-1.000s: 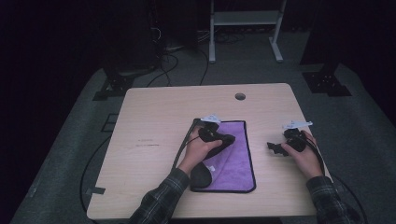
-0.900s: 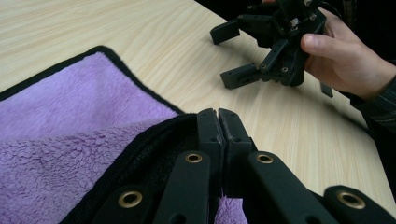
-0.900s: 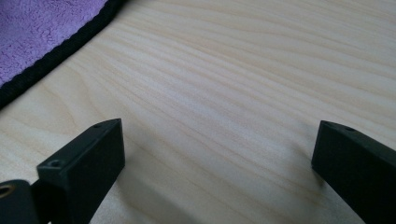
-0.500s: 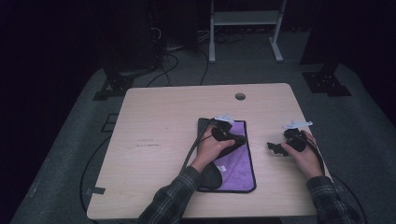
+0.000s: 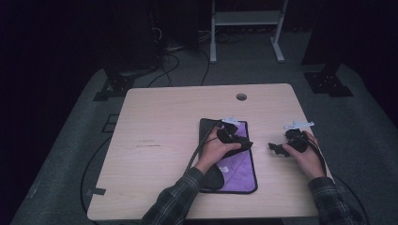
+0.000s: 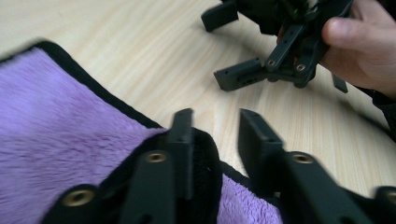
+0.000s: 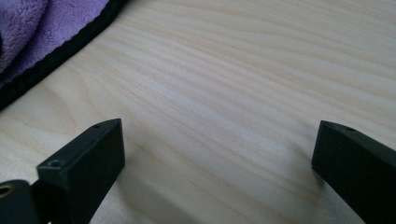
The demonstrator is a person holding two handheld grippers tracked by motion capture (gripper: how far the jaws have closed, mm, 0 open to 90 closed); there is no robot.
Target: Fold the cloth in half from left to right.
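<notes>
Jaws just opening over purple cloth, left gripper shifted right

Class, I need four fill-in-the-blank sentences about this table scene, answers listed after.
1. The cloth is ____ with a black border.
2. The left gripper sits over the cloth's ____ edge.
3. The right gripper has its jaws wide ____ over bare wood.
4. The table has a round ____ near its far edge.

Answers: purple; right; open; hole
</notes>
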